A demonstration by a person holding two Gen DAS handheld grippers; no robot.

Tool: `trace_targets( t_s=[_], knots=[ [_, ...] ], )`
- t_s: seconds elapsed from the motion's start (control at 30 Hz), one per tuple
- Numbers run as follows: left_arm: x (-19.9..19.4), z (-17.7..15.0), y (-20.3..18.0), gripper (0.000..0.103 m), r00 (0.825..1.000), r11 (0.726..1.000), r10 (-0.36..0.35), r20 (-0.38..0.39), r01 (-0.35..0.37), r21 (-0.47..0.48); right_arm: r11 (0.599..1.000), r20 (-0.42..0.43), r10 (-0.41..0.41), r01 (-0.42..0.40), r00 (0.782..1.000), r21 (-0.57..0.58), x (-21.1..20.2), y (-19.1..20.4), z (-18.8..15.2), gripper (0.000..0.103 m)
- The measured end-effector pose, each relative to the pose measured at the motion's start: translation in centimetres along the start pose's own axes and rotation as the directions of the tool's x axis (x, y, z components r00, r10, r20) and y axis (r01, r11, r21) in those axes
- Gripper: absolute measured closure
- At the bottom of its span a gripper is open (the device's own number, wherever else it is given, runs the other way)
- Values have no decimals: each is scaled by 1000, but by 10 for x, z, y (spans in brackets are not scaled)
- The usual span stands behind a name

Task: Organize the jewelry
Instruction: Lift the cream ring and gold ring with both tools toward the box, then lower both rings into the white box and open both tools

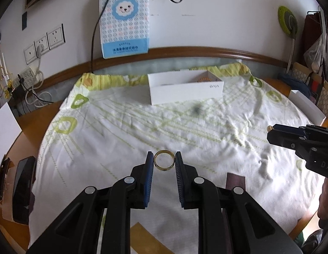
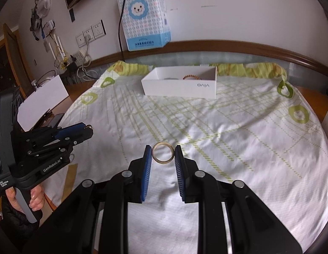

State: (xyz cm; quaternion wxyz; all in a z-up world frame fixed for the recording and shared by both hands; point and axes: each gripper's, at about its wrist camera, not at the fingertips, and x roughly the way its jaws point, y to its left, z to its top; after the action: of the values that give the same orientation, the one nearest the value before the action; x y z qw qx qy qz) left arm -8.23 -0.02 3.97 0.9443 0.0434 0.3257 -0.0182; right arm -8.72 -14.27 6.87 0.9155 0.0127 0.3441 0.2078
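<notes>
My left gripper (image 1: pixel 164 158) is shut on a gold bangle (image 1: pixel 164 169), held flat between its blue pads just above the white cloth with green print (image 1: pixel 121 131). My right gripper (image 2: pixel 163 153) is shut on a pale beige bangle (image 2: pixel 163 161) in the same way. Each gripper shows side-on in the other's view: the right gripper (image 1: pixel 269 130) at the right edge, the left gripper (image 2: pixel 88 128) at the left with a hand on its handle. An open white box (image 2: pixel 178 89) stands at the far end of the cloth, with a brown bead bracelet (image 2: pixel 191 76) inside.
A tissue pack (image 1: pixel 124 19) with a lion face leans on the wall behind the box. Another white box (image 1: pixel 307 105) lies at the cloth's right edge. A dark case (image 1: pixel 23 188) sits off the cloth at left. Sockets and cables (image 1: pixel 30 80) crowd the far left.
</notes>
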Motion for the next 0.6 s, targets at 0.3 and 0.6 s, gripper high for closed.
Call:
trace_targets(
  t_s=[0.3,0.6],
  knots=[
    [-14,28,14,83,998,1000,19,54,-19,-9,1000,64,9,-10,998,20,-17,-8,19,82],
    [-9,69,19,83,996,1000,-2,89,1,10,998,111,8,-14,994,55,-14,-29,55,82]
  ],
)
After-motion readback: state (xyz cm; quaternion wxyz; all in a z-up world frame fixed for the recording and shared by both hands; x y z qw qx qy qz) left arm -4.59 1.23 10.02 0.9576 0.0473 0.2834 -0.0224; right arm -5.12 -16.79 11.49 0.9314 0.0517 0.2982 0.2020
